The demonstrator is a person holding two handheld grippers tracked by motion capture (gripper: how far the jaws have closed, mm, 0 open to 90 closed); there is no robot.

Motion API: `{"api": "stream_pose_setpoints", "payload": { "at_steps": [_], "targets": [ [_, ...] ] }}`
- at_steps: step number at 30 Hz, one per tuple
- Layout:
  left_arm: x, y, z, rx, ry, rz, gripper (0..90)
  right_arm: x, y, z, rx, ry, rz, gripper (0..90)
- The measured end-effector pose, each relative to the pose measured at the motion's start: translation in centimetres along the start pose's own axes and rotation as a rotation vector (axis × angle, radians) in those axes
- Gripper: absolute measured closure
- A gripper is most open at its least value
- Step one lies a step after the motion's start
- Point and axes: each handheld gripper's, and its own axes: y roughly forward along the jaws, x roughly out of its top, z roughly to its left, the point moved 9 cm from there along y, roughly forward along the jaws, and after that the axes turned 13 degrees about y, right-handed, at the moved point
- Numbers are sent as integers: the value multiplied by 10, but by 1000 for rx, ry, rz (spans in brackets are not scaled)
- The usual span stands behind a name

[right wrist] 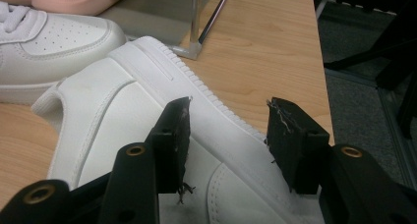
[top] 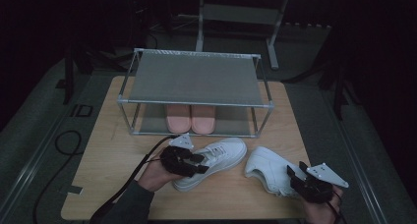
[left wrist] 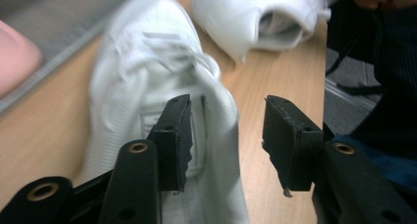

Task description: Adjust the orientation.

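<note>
left gripper (top: 199, 164) is held low over the wooden surface (top: 108, 155), forearm entering from the bottom edge, jaws pointed right at the heel end of the left white sneaker (top: 216, 160). in the left gripper view the jaws are seen well apart; one jaw sits inside the collar of that sneaker (left wrist: 147, 101), the other outside its side wall, which lies between the jaws with no pad seen pressing on it. nothing is gripped.

right gripper (top: 296, 174) is held at the near right corner of the surface, hand just at the bottom edge, jaws pointed up-left over the heel part of the right white sneaker (top: 268, 167). in the right gripper view the jaws are spread wide above the side and sole edge of that sneaker (right wrist: 123, 111); contact cannot be told, no grip is seen.

both sneakers lie on the surface in front of the two-tier shoe rack (top: 196, 76), toes toward it, near each other but apart. pink slippers (top: 189, 117) are placed on the rack's lower shelf. the right sneaker lies close to the surface's right edge; bare wood is left at the near left and along the front edge.
</note>
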Motion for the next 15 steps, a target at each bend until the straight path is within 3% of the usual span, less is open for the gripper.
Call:
{"api": "stream_pose_setpoints", "payload": {
  "at_steps": [3,5,15],
  "targets": [
    [2,-8,11,83,20,-4,536,0,0,1,-7,-11,-1,519],
    [2,-12,16,112,16,-11,537,0,0,1,-6,-9,1,520],
    [0,-21,32,168,-7,-55,546,0,-5,3,-4,-16,13,599]
  ]
}}
